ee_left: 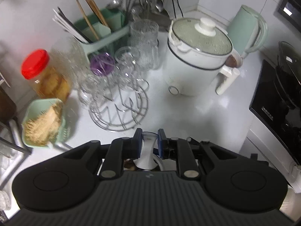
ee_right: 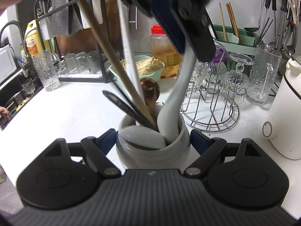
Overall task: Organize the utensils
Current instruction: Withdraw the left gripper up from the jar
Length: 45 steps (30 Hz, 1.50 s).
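In the left wrist view my left gripper (ee_left: 149, 139) is shut on the handle of a white ceramic spoon (ee_left: 145, 156), which points down below it. From the right wrist view the same left gripper (ee_right: 188, 51) comes in from above and holds the white spoon (ee_right: 180, 86) by its handle. The spoon's bowl sits inside a pale ceramic utensil jar (ee_right: 152, 154). My right gripper (ee_right: 152, 139) clamps that jar from both sides with its blue pads (ee_right: 108, 139). A wooden spoon (ee_right: 150, 92), a dark-handled utensil (ee_right: 120, 101), a wooden stick and another pale spoon (ee_right: 141, 137) are also in the jar.
A wire rack with upturned glasses (ee_right: 212, 101) stands right of the jar, with a glass mug (ee_right: 263, 75) and a white cooker (ee_right: 287, 113) beyond. A green chopstick caddy (ee_left: 97, 30), a red-lidded jar (ee_left: 43, 73), a green basket (ee_left: 43, 122) and a black stove (ee_left: 278, 101) ring the white counter.
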Available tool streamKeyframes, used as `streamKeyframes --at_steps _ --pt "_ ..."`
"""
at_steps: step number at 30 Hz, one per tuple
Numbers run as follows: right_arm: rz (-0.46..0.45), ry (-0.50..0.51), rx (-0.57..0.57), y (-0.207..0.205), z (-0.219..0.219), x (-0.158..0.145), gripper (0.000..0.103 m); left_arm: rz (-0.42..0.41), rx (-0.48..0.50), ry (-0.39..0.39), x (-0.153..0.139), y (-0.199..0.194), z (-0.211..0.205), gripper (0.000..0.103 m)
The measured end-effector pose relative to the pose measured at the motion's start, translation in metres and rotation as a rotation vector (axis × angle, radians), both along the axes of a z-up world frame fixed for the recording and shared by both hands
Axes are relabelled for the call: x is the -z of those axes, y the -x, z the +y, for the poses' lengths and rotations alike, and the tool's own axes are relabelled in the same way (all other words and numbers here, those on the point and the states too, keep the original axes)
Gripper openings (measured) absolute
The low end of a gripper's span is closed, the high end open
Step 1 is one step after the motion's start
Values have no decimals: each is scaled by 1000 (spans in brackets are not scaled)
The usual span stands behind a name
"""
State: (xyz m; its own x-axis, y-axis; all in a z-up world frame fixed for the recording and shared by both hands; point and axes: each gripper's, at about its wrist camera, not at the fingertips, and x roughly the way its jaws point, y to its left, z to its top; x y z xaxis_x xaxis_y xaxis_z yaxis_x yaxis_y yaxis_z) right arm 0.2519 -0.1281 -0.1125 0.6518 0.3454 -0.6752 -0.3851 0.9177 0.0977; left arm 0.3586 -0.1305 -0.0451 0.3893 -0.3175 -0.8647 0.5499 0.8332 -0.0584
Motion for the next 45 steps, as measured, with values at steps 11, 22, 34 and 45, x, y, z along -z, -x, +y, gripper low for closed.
streamKeyframes --at_steps 11,22,34,45 --pt "8 6 -4 1 1 -1 88 50 -2 -21 20 -4 0 19" --pt "18 8 0 0 2 -1 88 71 -3 5 -2 5 1 21" --pt "14 -2 28 2 2 -1 88 -57 -155 145 -65 44 56 30" --pt "9 -2 68 5 6 0 88 -205 -318 156 -92 83 146 51"
